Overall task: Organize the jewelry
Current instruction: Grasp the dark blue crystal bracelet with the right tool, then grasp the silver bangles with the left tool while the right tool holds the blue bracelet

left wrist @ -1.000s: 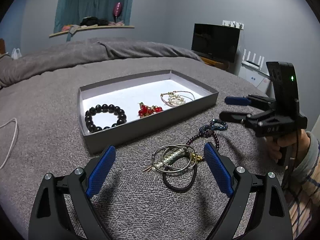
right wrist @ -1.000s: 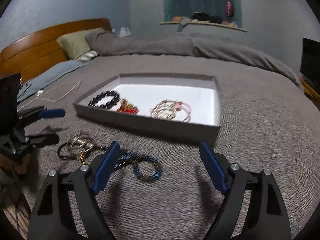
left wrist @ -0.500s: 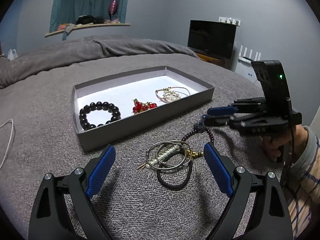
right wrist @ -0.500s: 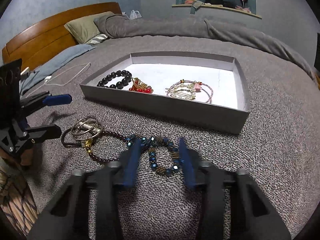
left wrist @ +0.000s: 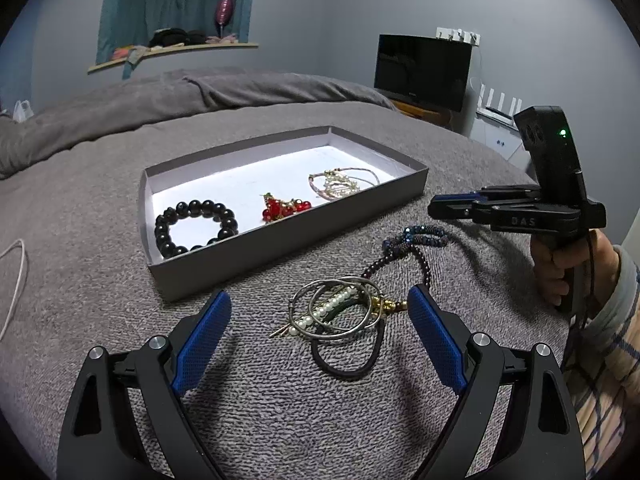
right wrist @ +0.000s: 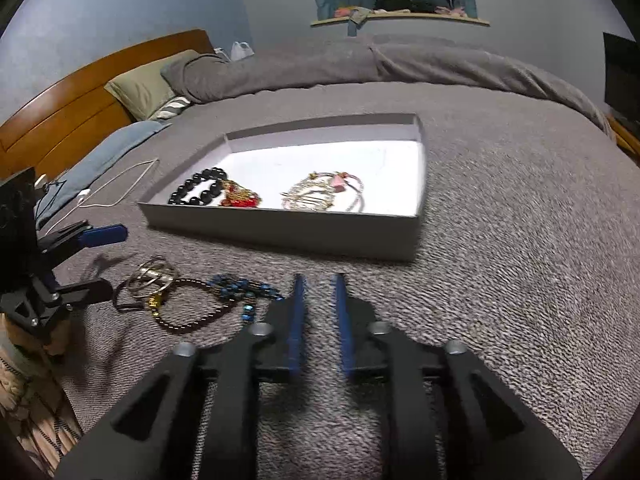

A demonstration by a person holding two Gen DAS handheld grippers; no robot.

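A grey box (left wrist: 280, 240) on the grey blanket holds a black bead bracelet (left wrist: 196, 226), a red bead piece (left wrist: 284, 208) and pink-and-gold cord bracelets (left wrist: 340, 182). In front of it lie silver bangles with a pearl strand (left wrist: 336, 310), a black hair tie (left wrist: 348, 360), a dark bead bracelet (left wrist: 424, 264) and a blue bead bracelet (left wrist: 416, 236). My left gripper (left wrist: 319, 298) is open wide around the bangles pile, above it. My right gripper (right wrist: 318, 280) has a narrow gap and its jaws are opening, with nothing between them. The blue bead bracelet (right wrist: 244, 288) lies just left of its fingers.
A white cable (left wrist: 12, 280) lies on the blanket at far left. A person's hand (left wrist: 560, 264) holds the right gripper's handle. A television (left wrist: 424, 70) stands beyond the bed, and pillows with a wooden headboard (right wrist: 80, 100) are at the other end.
The right gripper's jaws went from wide apart to nearly together around the blue bead bracelet, then shifted right and parted slightly. The bracelet stays on the blanket. The left gripper kept still.
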